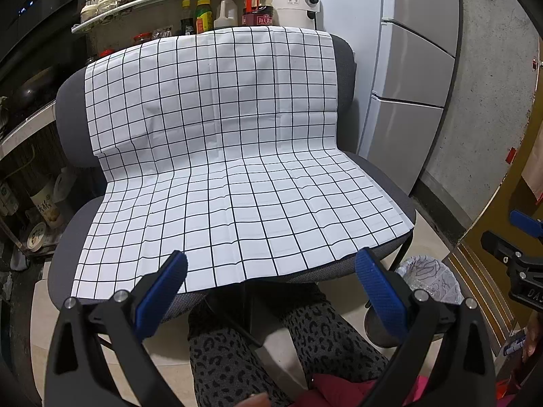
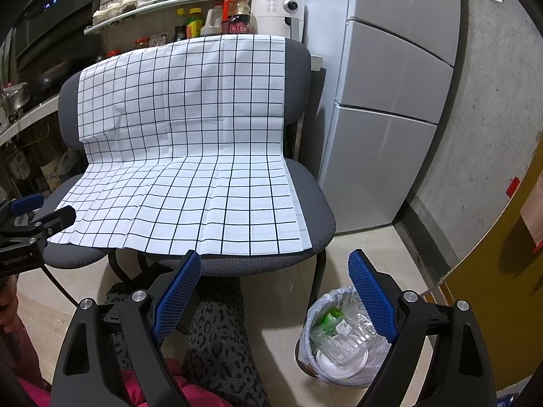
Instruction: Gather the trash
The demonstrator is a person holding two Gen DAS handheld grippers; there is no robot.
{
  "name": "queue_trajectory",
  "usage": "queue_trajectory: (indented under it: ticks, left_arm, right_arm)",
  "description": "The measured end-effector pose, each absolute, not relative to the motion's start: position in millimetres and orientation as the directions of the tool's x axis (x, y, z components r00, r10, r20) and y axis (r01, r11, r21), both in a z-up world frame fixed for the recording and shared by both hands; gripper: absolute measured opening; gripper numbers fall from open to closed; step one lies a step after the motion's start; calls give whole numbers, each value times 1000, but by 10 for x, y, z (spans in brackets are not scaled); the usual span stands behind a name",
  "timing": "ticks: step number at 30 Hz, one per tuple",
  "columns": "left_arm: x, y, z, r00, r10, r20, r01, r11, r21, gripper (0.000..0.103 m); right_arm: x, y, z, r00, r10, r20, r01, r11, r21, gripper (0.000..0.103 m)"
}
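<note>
Grippers first: your left gripper [image 1: 271, 276] has its blue-padded fingers [image 1: 163, 291] spread wide apart with nothing between them, hovering just in front of the chair's front edge. Your right gripper [image 2: 275, 278] is likewise spread wide and holds nothing; it hangs above the floor, off the chair's front right corner.

Office chair [image 2: 315, 213], grey fabric, faces you. A white cloth with a black grid [image 1: 217, 156] is draped over its backrest and down across the seat, reaching the front edge. The cloth surface is bare in both views.

Trash: it sits in the bin [image 2: 339, 339] on the tiled floor, to the right of the chair and just below your right gripper's right finger. The bin is lined with a translucent bag and holds clear plastic containers [image 2: 342, 342], a white round lid or plate [image 2: 339, 361] and something green [image 2: 331, 315] (exact item not readable). In the left wrist view only the bag's rim [image 1: 427, 271] shows past the chair's corner.

Your legs, in leopard-print trousers [image 1: 220, 363], point toward the chair base; pink fabric [image 2: 190, 393] lies at the lower edge.

Background: a grey fridge [image 2: 383, 118] stands right of the chair; behind the chair, a curved shelf with jars and bottles [image 1: 203, 17] and a white air fryer [image 2: 278, 10].
</note>
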State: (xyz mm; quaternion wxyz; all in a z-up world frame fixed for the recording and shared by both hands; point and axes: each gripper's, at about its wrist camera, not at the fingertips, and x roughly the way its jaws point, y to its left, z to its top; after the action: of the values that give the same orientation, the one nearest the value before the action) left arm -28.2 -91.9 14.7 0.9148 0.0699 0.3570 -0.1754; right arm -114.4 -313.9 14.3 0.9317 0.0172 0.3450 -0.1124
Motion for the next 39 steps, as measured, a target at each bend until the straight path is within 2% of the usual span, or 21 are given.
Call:
queue_trajectory:
  ticks: [39]
  left_arm:
    - [-310, -913, 166, 699, -278, -659, 370, 929, 0, 96]
  right_arm:
    - [-1112, -3167, 88, 729, -201, -654, 229, 972, -43, 89]
